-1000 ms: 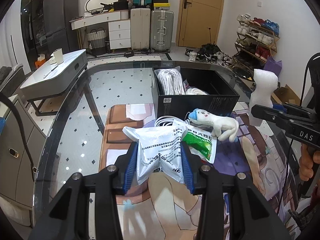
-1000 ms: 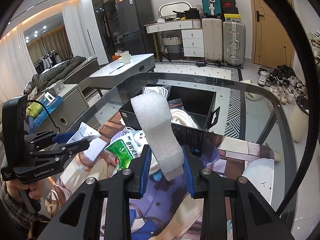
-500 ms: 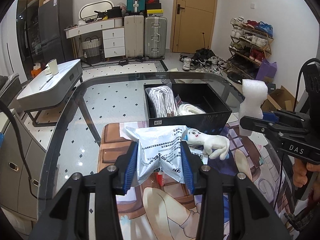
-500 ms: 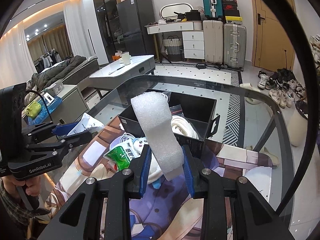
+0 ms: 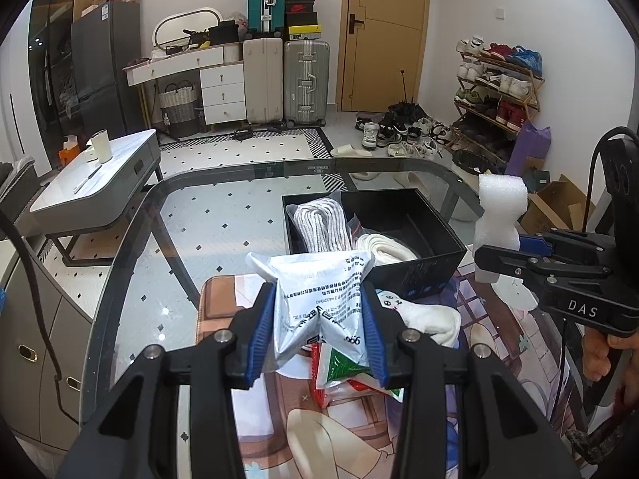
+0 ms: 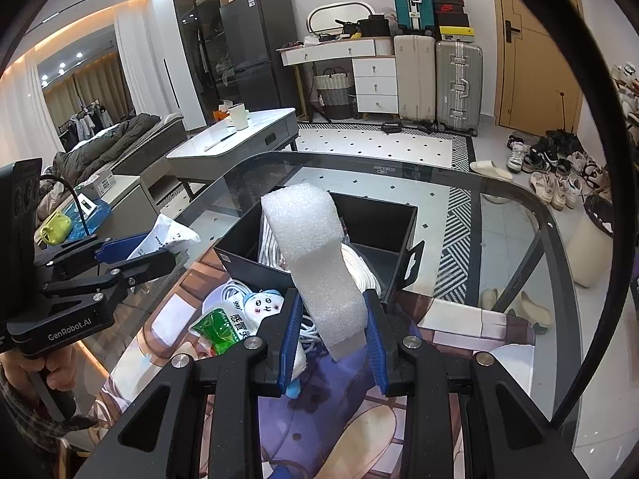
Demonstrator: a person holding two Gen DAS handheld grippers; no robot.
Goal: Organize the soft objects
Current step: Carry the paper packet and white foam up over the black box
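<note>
Both tongs lifted nearer black box, left tongs gripping silver pouch, right tongs gripping foam strip.

Black left gripper and right gripper, blue pads, silver screws, white lettering

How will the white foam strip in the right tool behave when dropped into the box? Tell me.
The foam strip looks light and springy. It arches over above the right tool, so it bends readily. It may unfold once released in the black box.
</note>
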